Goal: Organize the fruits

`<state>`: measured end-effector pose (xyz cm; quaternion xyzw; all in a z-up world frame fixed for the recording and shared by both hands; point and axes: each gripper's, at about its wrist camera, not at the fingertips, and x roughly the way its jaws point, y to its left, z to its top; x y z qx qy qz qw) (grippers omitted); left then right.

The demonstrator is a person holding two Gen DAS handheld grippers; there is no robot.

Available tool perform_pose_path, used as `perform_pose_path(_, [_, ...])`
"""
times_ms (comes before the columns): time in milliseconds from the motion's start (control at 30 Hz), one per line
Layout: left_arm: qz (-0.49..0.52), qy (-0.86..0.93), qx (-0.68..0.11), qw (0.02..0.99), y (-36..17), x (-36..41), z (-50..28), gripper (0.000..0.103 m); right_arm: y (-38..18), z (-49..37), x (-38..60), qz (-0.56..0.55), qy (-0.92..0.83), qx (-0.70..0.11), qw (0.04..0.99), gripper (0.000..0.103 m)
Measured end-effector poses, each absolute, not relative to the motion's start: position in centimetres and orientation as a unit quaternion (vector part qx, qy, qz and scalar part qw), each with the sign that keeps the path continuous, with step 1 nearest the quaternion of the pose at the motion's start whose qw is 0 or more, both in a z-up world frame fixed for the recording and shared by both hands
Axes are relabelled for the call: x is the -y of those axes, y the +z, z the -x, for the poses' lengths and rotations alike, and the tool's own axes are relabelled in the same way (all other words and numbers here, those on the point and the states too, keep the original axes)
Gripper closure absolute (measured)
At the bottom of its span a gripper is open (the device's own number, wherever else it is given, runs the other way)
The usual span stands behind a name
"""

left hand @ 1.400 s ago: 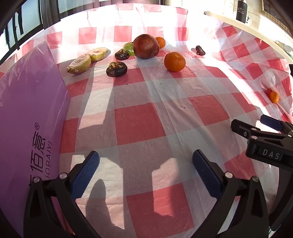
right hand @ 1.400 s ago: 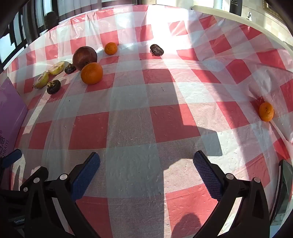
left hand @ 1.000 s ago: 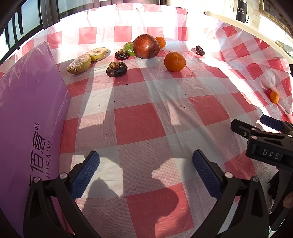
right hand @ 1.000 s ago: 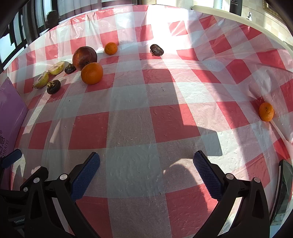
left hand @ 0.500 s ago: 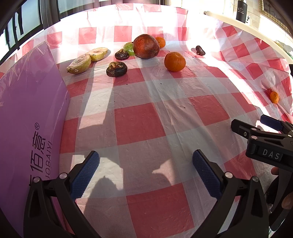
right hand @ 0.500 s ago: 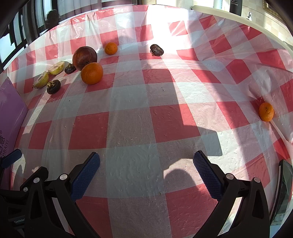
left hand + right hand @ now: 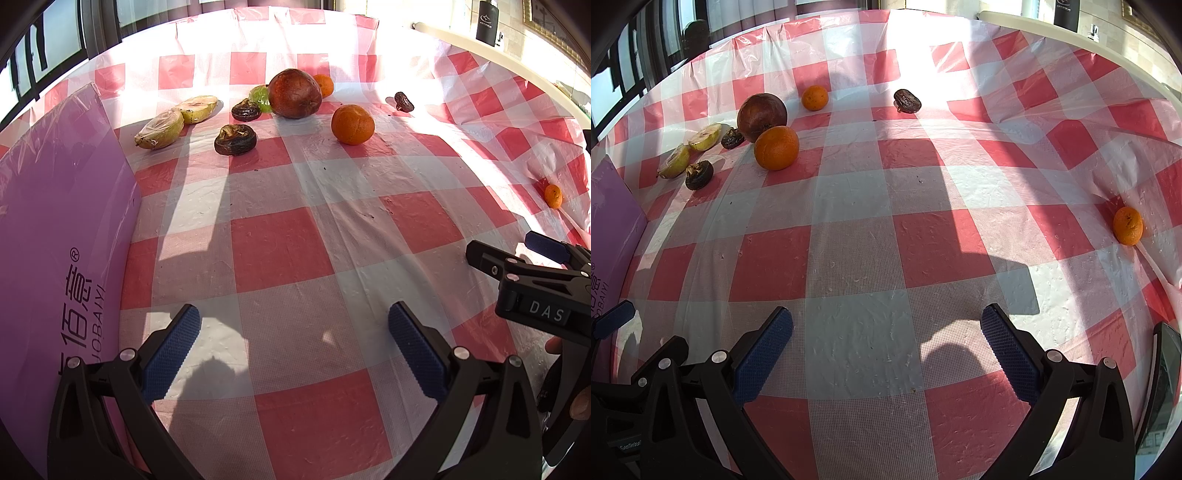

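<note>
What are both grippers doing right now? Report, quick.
Left gripper: open, holding nothing, above the checked tablecloth.
Right gripper: open, holding nothing.

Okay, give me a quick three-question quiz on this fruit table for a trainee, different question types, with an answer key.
1. True or false: the left gripper holds a fruit.
2. Multiple choice: what touches the large dark red fruit on its near side? A) small orange by the right edge B) big orange C) dried date
3. Fill in: the two cut pear halves lie nearest the ___ board.

Key:
1. False; both it and the right gripper are open and empty.
2. B, the big orange, as the right wrist view shows it.
3. Purple board.
</note>
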<state>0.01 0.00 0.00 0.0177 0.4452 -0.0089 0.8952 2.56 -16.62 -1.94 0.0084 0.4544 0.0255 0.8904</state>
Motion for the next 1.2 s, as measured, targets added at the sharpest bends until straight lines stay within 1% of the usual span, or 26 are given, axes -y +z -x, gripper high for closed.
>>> perform_pose_path(233, [-0.018,-0.009,-0.445,0.895,0.0,0.0,0.0,0.001,-1.7,-2.5,16.9,-0.005,0.024,-0.46,0.888,0.005])
perform_pose_path(400, [-0.017,-0.008,-0.446,0.895,0.0,0.0,0.0,0.001,-0.3,-1.9,21.4,-0.067,-0.088,-0.41,0.905,0.005])
perform_pose_path(533, [-0.018,-0.009,-0.446,0.895,-0.1,-0.1,0.1,0.001,-0.8,-3.9,26.5,-0.11,-0.187,-0.423,0.88,0.005])
perform_pose_path(667, [-0.017,-0.01,-0.444,0.896,0.0,-0.2,0.1,0.001,-0.3,-5.9,30.9,-0.126,-0.282,-0.395,0.865,0.005])
perform_pose_path(700, [-0.016,-0.01,-0.444,0.896,0.0,-0.2,0.1,0.001,-0.4,-6.4,32.0,-0.134,-0.299,-0.395,0.858,0.007])
perform_pose_path(733, [-0.016,-0.01,-0.445,0.895,0.0,-0.2,0.1,0.001,-0.6,-6.9,33.1,-0.142,-0.315,-0.397,0.85,0.016])
perform_pose_path(767, [-0.016,-0.01,-0.445,0.895,0.0,-0.2,0.1,0.001,-0.8,-7.4,34.0,-0.152,-0.327,-0.401,0.842,0.02])
perform_pose_path(800, [-0.016,-0.01,-0.445,0.895,0.0,-0.2,0.1,0.001,-1.1,-7.8,35.0,-0.163,-0.341,-0.405,0.832,0.026])
perform_pose_path(867, [-0.016,-0.01,-0.445,0.895,0.0,-0.2,0.1,0.001,-1.6,-8.8,36.3,-0.176,-0.344,-0.416,0.823,0.028])
perform_pose_path(933, [-0.016,-0.011,-0.446,0.895,0.0,-0.2,0.1,0.001,-1.8,-9.8,37.1,-0.175,-0.343,-0.419,0.822,0.035])
perform_pose_path(1000, [-0.016,-0.01,-0.445,0.895,0.0,-0.2,0.1,0.001,-1.8,-10.5,37.7,-0.172,-0.342,-0.417,0.824,0.039])
perform_pose_path(1033, [-0.016,-0.01,-0.446,0.895,0.0,-0.2,0.1,0.001,-1.8,-10.6,37.9,-0.171,-0.338,-0.416,0.827,0.048])
perform_pose_path(1067, [-0.016,-0.01,-0.446,0.895,0.0,-0.2,0.1,0.001,-1.8,-10.6,37.9,-0.167,-0.327,-0.413,0.833,0.053])
perform_pose_path(1100, [-0.016,-0.011,-0.446,0.895,0.0,-0.3,0.1,0.001,-1.7,-10.5,37.5,-0.161,-0.317,-0.413,0.839,0.066])
perform_pose_path(1200, [-0.016,-0.01,-0.446,0.895,0.0,-0.2,0.1,0.001,-1.8,-9.5,35.5,-0.16,-0.236,-0.411,0.866,0.066])
